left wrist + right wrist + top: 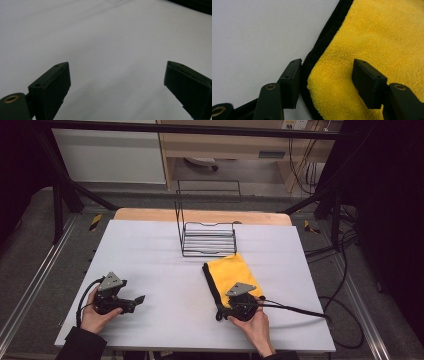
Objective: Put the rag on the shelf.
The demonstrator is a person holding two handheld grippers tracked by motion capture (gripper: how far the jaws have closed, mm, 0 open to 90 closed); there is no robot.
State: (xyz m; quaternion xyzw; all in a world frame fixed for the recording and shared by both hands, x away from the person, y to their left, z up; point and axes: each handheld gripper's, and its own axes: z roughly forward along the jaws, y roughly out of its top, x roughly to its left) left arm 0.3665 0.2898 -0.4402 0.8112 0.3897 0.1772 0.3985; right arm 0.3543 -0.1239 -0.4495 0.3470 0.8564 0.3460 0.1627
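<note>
- Worktop: white sheet over a wooden top, wide bare area in the middle & left, prob. kept free as room to work the cloth.
- Yellow towel: fluffy, black-edged, lies flat (looks folded) on the worktop, right of centre, just in front of the wire rack. Its near corner is at the right tool. In the right gripper view the black hem runs diagonally, pile to its right.
- Wire rack: black, stands at the far middle w/ its tall end frame at the left; towel's far edge sits just beside it, touching or not I can't tell. Prob. where the towel is meant to go.
- Right tool: held low over the towel's near corner. Jaws about half apart, straddling the corner: left jaw just outside the hem on the white sheet, right jaw over the yellow pile. Pads not yet pressing, so no grip. Placed that way, I'd judge, to pinch the corner edge-on.
- Left tool: resting on bare worktop at the near left, well apart from the towel. Jaws wide apart, nothing between them; looks parked, waiting its turn.
</note>
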